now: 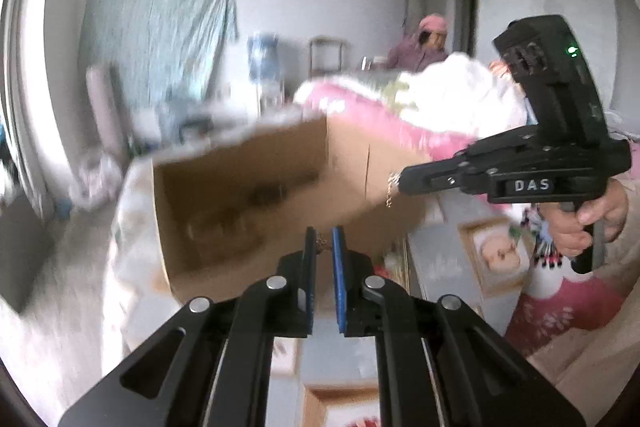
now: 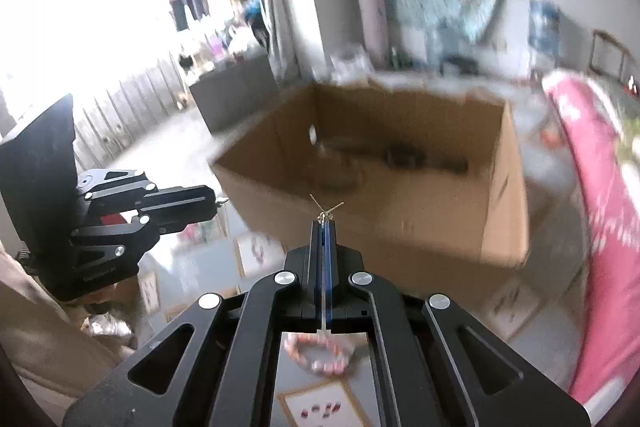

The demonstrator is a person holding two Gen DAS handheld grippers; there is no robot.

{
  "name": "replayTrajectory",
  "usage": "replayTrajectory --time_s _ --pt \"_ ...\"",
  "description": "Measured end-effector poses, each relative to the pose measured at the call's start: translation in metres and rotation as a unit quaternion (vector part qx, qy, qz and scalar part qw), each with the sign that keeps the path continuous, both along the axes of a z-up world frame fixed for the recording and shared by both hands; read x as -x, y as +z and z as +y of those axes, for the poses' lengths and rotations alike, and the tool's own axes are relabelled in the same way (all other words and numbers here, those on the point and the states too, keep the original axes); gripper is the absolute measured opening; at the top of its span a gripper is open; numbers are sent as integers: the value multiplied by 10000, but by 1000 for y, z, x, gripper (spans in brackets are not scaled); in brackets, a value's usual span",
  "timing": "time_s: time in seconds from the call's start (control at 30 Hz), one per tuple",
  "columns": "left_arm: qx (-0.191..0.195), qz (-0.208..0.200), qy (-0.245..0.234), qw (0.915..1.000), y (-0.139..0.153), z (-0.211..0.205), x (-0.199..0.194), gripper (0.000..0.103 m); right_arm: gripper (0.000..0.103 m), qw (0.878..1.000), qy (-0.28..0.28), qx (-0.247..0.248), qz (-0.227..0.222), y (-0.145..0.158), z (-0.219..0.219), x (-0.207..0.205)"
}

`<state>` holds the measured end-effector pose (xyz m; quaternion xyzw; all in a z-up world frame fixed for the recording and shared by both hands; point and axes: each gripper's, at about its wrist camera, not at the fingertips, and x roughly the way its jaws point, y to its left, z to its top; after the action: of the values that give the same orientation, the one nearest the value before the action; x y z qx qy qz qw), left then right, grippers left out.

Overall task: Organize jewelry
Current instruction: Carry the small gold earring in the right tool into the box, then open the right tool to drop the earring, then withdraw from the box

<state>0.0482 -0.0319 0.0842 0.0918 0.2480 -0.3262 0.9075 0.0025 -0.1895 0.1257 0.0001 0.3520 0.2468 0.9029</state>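
In the left wrist view my left gripper (image 1: 322, 231) stands nearly closed, with a thin gold chain (image 1: 320, 239) pinched at its blue pads. In the same view my right gripper (image 1: 401, 183) comes in from the right, held by a hand, and a short gold chain (image 1: 389, 191) dangles from its tip. The right wrist view shows my right gripper (image 2: 324, 223) shut, with fine chain ends (image 2: 327, 210) sticking out of the tips. My left gripper (image 2: 217, 202) is at the left there, a small clasp at its tip. Whether both hold one chain I cannot tell.
An open cardboard box (image 2: 500, 187) sits just beyond both grippers, dark items blurred inside. A pink bead bracelet (image 2: 320, 357) and jewelry cards (image 2: 320, 407) lie on the grey surface below. Pink bedding (image 2: 608, 207) is at the right. A person (image 1: 424, 45) sits far back.
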Motion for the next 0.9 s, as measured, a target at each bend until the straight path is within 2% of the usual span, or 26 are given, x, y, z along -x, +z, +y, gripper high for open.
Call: replayTrajectory --time_s 0.07,0.17,0.2,0.27,0.37,0.5,0.67,0.73,0.8,0.9 --pt "137 -136 -61 9998 15 -4 -13 8 0 9998 44 -59 -196 12 -4 -10" --pt "298 14 -17 9996 18 -11 -42 8 0 9996 41 18 -292 17 -11 -35" --pt "334 151 -10 9993 15 -12 -50 8 0 9997 41 -6 -228 15 -14 -43" --pt "471 684 44 9965 4 -15 -79 8 0 10000 31 -19 9 8 -21 -67" --pt "521 1423 155 9883 -17 -23 -112 8 0 9994 -21 175 311 -2 -29 -95" --pt "387 1873 291 9811 -35 -34 -138 8 0 9971 -83 336 674 -20 -31 -128" --pt "359 2584 455 9643 -54 -45 -163 9 6 9952 -247 409 854 -30 -37 -147" --pt "446 2806 511 9574 -58 -43 -169 13 11 9956 -278 373 817 -29 -39 -150" --pt "540 2863 513 9553 -59 -42 -172 22 12 9959 -315 378 758 -25 -41 -148" --pt "638 2865 507 9546 -57 -37 -173 29 15 9964 -387 351 668 -21 -46 -147"
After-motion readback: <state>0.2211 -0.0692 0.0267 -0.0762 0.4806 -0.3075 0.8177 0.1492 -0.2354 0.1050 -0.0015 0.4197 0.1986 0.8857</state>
